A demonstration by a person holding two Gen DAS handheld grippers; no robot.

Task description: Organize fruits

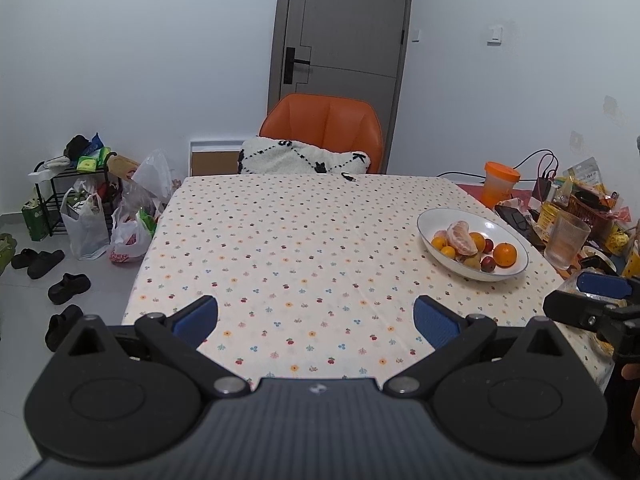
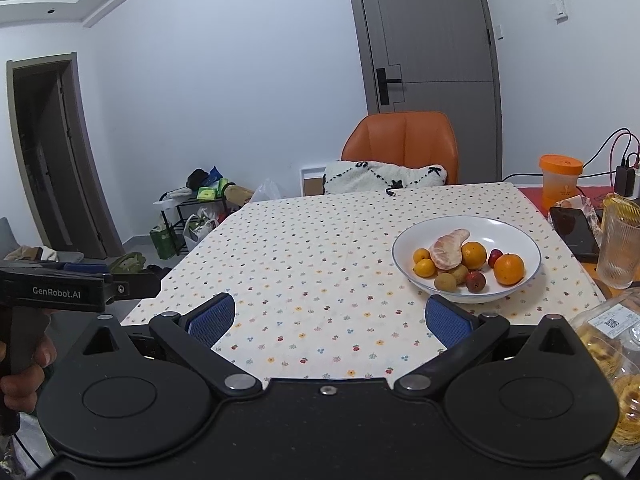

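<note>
A white bowl (image 1: 436,217) (image 2: 516,226) stands on the right side of the dotted tablecloth (image 1: 304,240) (image 2: 320,248). It holds a peeled citrus half (image 1: 462,237) (image 2: 448,250), an orange (image 1: 505,254) (image 2: 509,268), small yellow fruits (image 2: 424,267), a red fruit (image 2: 475,281) and greenish ones (image 2: 445,281). My left gripper (image 1: 316,322) hovers open over the near table edge, nothing between its blue pads. My right gripper (image 2: 331,320) is open too, just short of the bowl. Each gripper shows at the other view's side.
An orange chair (image 1: 324,124) with a white cushion (image 1: 304,158) stands at the far end. Right of the bowl are a ribbed glass (image 1: 566,240), a phone (image 2: 572,228), an orange-lidded cup (image 1: 500,186), cables and snack packets. Bags, shoes and a rack (image 1: 76,208) crowd the floor left.
</note>
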